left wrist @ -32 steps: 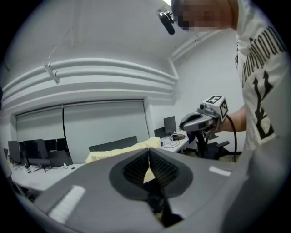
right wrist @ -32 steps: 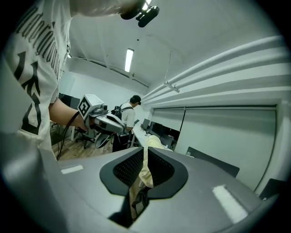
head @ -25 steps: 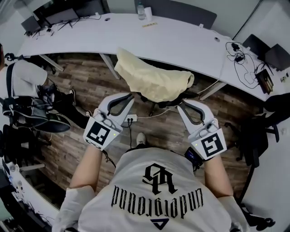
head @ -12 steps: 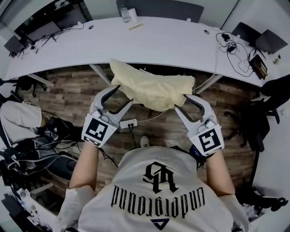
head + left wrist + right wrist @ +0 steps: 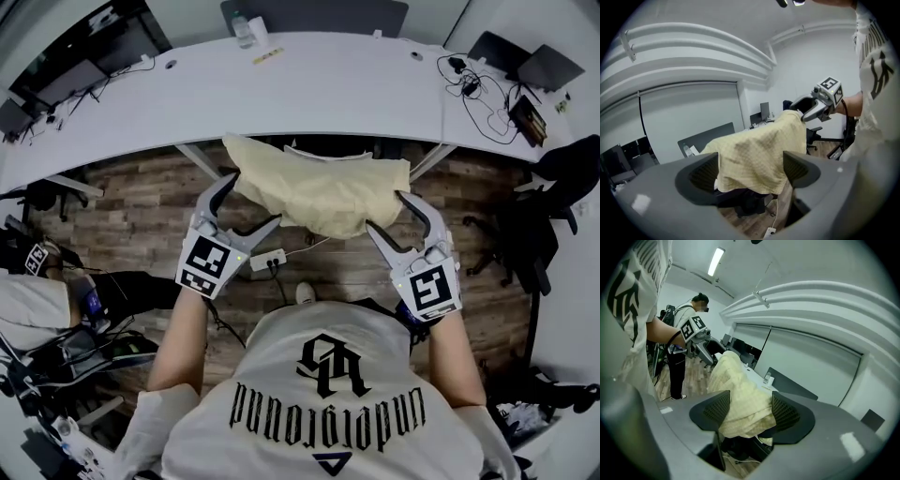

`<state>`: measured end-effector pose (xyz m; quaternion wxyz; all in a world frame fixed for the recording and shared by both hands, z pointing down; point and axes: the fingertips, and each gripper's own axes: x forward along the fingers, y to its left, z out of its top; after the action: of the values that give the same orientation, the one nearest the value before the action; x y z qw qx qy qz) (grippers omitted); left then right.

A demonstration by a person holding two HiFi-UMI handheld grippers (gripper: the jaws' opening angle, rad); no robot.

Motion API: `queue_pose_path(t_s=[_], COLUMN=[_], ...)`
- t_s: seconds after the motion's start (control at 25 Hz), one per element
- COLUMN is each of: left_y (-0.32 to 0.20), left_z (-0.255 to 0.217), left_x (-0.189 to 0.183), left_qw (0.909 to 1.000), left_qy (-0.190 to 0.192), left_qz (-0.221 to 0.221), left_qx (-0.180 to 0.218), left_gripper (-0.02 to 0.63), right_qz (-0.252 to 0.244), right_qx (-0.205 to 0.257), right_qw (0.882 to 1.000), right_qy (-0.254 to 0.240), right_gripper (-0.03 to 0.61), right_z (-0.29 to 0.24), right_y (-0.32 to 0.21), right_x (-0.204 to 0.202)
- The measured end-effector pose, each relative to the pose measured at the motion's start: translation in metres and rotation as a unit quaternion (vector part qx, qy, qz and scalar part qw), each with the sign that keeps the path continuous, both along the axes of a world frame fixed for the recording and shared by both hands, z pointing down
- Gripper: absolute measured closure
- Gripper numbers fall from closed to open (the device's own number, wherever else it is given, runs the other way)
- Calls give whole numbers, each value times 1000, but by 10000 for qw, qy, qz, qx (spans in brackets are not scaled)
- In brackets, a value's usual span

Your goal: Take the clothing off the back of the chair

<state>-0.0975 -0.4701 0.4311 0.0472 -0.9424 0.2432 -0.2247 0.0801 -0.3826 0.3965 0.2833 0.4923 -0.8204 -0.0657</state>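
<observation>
A pale yellow garment (image 5: pixel 323 187) hangs over the back of a dark chair (image 5: pixel 740 202), which it mostly hides. My left gripper (image 5: pixel 246 202) is at the garment's left end and my right gripper (image 5: pixel 387 214) at its right end. Both sets of jaws are opening. In the left gripper view the cloth (image 5: pixel 754 152) shows between the wide pads of the left gripper (image 5: pixel 750 171), which do not press on it. The right gripper view shows the same: the cloth (image 5: pixel 740 399) lies between the spread pads of the right gripper (image 5: pixel 747 411), untouched.
A long curved white desk (image 5: pixel 309 94) runs just behind the chair, with a bottle (image 5: pixel 246 28) and cables (image 5: pixel 483 89) on it. A power strip (image 5: pixel 265 259) lies on the wood floor. A black chair (image 5: pixel 553 202) stands at the right. Another person (image 5: pixel 686 329) stands beyond the left gripper.
Both grippers have moved forward and down to the two ends of the garment. Their jaws have gone from shut to wide apart. The garment still lies on the chair back.
</observation>
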Motion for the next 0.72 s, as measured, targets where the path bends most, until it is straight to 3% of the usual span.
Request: queue_pose_path(t_s=[0.28,0.44,0.64,0.72], left_y=[-12,-11,-13,-9], left_z=[11,9,0,-5], left_x=[1,0,-7,-7], left_qw=[9998,9996,9990,9989], left_qy=[54,196,277,329], left_qz=[-45,-152,-340,-336], left_qx=[-200,-141,-48,3], left_gripper=[160,345,514,543], right_qz=[329,467,495,477], right_qx=[85,160,204,248], right_qw=[9991,9978,9971,9971], right_qy=[267,436,539,537], right_gripper=[328,389,473,510], right_z=[2,2,-3,-5], right_y=[-5,-2,3,6], right_x=[4,6,5,2])
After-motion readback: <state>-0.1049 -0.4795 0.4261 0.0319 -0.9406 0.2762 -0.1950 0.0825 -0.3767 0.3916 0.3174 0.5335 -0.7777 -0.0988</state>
